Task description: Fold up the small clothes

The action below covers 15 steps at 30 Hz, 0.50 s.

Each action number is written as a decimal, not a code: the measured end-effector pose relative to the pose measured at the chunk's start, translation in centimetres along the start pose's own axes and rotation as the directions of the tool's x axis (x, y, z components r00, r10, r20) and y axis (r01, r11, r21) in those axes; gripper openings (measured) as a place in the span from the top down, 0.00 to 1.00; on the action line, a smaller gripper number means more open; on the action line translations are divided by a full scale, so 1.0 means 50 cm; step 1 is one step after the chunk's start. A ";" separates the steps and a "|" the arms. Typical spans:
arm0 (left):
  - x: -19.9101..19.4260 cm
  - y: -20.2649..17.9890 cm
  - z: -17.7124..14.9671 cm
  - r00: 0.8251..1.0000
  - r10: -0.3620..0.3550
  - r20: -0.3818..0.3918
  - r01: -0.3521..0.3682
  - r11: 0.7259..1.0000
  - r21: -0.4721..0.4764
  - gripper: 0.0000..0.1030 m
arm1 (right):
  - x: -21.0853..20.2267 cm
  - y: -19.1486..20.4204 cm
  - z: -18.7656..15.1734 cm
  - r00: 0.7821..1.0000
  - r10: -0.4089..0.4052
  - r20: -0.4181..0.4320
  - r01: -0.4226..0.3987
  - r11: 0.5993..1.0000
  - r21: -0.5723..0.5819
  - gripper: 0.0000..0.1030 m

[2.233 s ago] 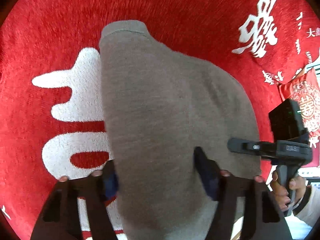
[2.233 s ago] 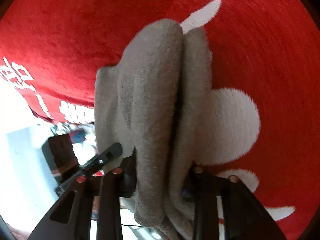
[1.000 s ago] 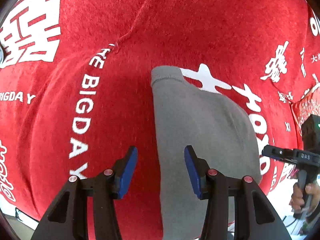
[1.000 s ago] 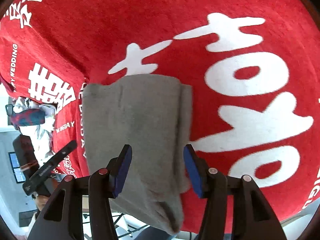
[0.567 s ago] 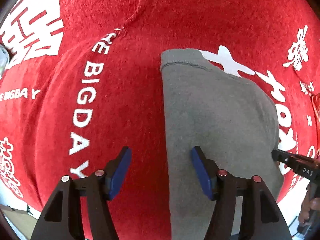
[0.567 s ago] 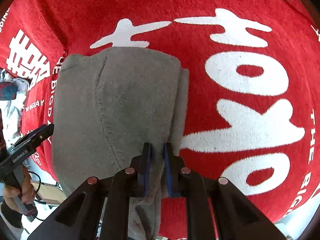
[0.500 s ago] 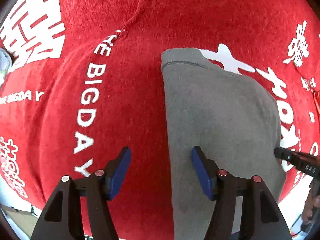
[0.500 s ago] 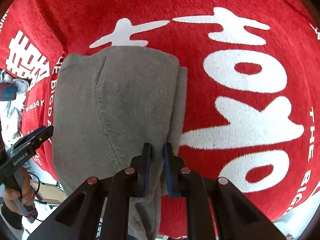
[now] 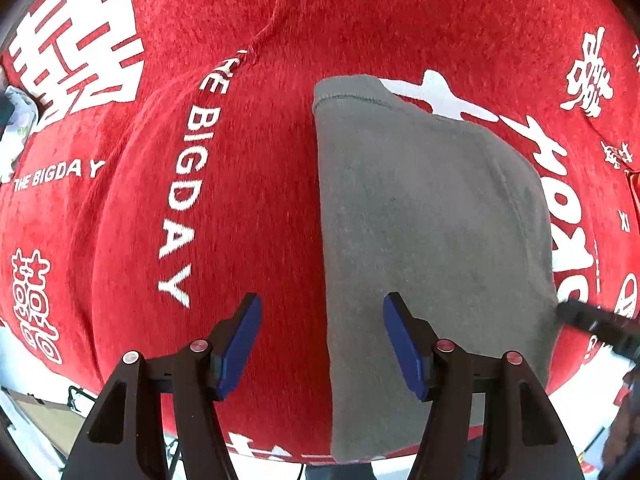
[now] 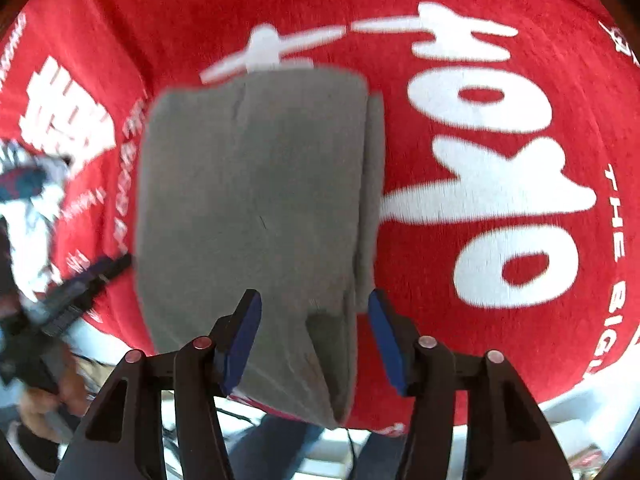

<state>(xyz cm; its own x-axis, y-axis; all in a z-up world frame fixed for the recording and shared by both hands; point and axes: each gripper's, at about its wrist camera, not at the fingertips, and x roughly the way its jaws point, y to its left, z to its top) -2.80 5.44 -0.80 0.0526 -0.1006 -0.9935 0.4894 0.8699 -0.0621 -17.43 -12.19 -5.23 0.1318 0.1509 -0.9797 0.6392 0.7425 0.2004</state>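
Observation:
A folded grey garment [image 9: 432, 220] lies flat on the red cloth [image 9: 240, 80] with white lettering. My left gripper [image 9: 320, 304] is open above the garment's left edge, one finger over grey fabric and the other over red cloth, touching nothing. In the right wrist view the same grey garment [image 10: 256, 184] shows a doubled right edge. My right gripper [image 10: 314, 300] hovers over its near corner with the jaws opening, and the fabric lies below them, not pinched. Each gripper shows in the other's view: the right one's finger [image 9: 592, 320], and the left one blurred [image 10: 80, 288].
The red cloth [image 10: 412, 320] ends at the table's near edge, with pale floor and the person's legs [image 10: 280, 440] beyond it. A patterned bundle [image 10: 24, 184] lies past the cloth's left side. A hand [image 10: 40, 392] holds the left tool.
The right jaws, shut on the garment's edge half a second ago, now stand apart. The left jaws have widened since a second ago. Both views have slid across the cloth.

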 end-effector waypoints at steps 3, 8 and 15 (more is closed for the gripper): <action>-0.008 -0.002 -0.005 1.000 0.010 -0.007 -0.010 1.000 -0.001 0.38 | 0.033 -0.006 -0.020 0.997 -0.067 -0.044 0.067 0.998 -0.003 0.44; -0.027 -0.007 -0.011 0.999 0.030 -0.019 -0.030 1.000 0.008 0.38 | 0.031 -0.031 -0.036 0.997 -0.039 -0.071 0.045 0.995 0.085 0.44; -0.055 -0.012 -0.026 0.997 0.070 -0.020 -0.070 0.997 0.025 0.38 | -0.031 -0.018 -0.039 0.999 -0.035 -0.036 0.037 0.997 0.068 0.44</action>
<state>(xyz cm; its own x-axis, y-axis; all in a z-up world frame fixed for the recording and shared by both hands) -4.38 5.83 1.87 0.0691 -0.0293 -0.9972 0.5060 0.8625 0.0098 -19.69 -11.82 -3.89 0.0818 0.1483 -0.9856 0.6939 0.7013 0.1631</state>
